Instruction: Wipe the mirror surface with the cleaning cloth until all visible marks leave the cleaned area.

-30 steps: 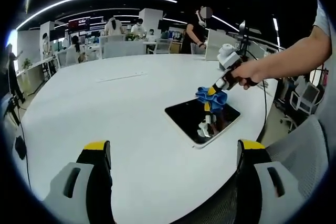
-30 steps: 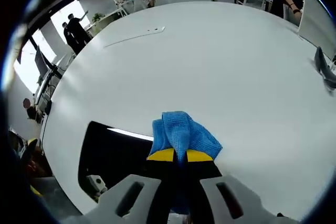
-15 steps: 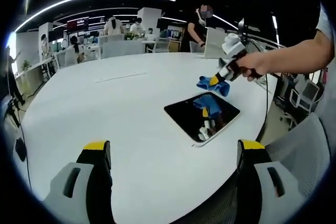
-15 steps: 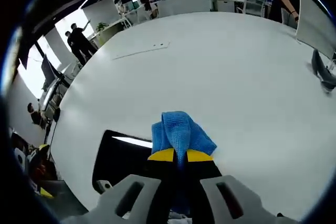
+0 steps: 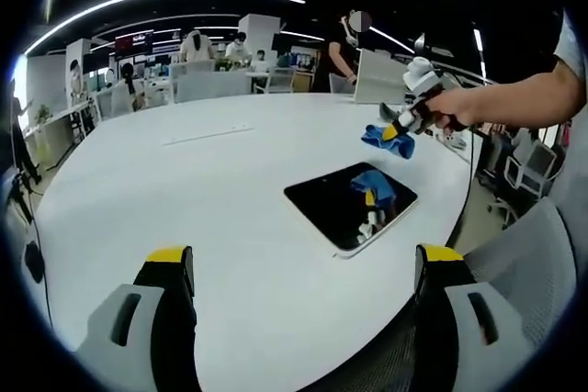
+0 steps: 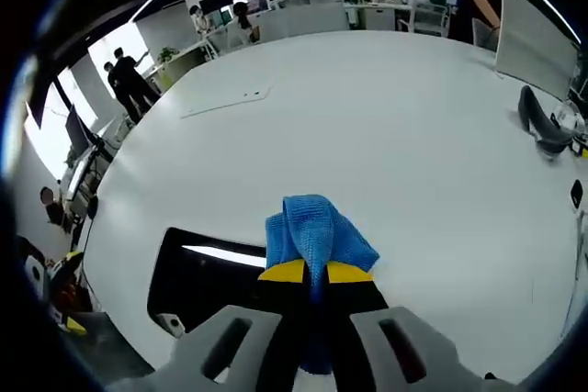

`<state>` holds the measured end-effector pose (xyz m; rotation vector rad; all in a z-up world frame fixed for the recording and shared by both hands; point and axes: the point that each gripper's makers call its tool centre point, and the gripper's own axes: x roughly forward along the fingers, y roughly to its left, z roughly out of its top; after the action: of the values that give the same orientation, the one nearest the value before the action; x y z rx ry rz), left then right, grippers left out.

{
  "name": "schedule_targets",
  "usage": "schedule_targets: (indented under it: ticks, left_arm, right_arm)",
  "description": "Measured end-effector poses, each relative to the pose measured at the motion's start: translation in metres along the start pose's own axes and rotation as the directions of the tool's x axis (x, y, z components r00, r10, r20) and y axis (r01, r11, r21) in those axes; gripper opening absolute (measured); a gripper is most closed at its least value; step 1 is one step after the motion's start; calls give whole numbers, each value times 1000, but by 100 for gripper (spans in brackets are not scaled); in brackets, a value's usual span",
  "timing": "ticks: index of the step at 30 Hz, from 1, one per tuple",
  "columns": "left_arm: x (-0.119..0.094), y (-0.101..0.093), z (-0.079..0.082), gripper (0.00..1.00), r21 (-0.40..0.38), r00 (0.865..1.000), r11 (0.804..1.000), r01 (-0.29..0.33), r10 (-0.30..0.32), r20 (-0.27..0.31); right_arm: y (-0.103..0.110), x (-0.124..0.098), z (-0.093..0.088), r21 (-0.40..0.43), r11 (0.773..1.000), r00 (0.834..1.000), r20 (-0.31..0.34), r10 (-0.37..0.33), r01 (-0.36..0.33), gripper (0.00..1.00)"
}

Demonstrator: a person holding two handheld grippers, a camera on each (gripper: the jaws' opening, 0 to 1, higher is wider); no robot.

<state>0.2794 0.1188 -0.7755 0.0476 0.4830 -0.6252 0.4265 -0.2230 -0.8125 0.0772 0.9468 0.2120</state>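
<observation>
The right gripper point(image 6: 317, 274) has its jaws closed on the blue cleaning cloth point(image 6: 317, 231), which bulges out in front of the yellow tips. In the left gripper view this same gripper point(image 5: 404, 126) is held in the air beyond the far edge of the mirror point(image 5: 349, 204), with the cloth point(image 5: 386, 138) hanging clear of the glass, not touching it. The mirror lies flat on the white counter point(image 5: 184, 190), near the counter edge. Seen from the right gripper, the mirror point(image 6: 211, 273) lies below and to the left of the cloth, with its long side running roughly across the view. To wipe again, I think the cloth must come down and back toward that side.

The left gripper point(image 5: 303, 268) hangs over the near part of the counter, its jaws wide apart and holding nothing; it is well apart from the mirror, so the right one is nearer.

The glass is dark and reflects the cloth; I cannot tell whether marks remain. The room is a large open office, with people at distant desks.
</observation>
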Motion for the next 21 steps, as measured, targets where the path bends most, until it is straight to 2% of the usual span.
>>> schedule_targets:
  ticks: [6, 12, 21]
  left_arm:
    - [0, 1, 0, 99, 6, 1000, 1000, -6, 6, -3]
    - [1, 1, -2, 99, 9, 1000, 1000, -6, 6, -12]
    - [1, 2, -5, 99, 13, 1000, 1000, -14, 14, -25]
  right_arm:
    - [-22, -3, -5, 34, 999, 1000, -4, -15, 15, 1]
    - [-31, 1, -9, 38, 999, 1000, -12, -22, 22, 1]
    - [-44, 31, -39, 80, 996, 996, -84, -39, 46, 1]
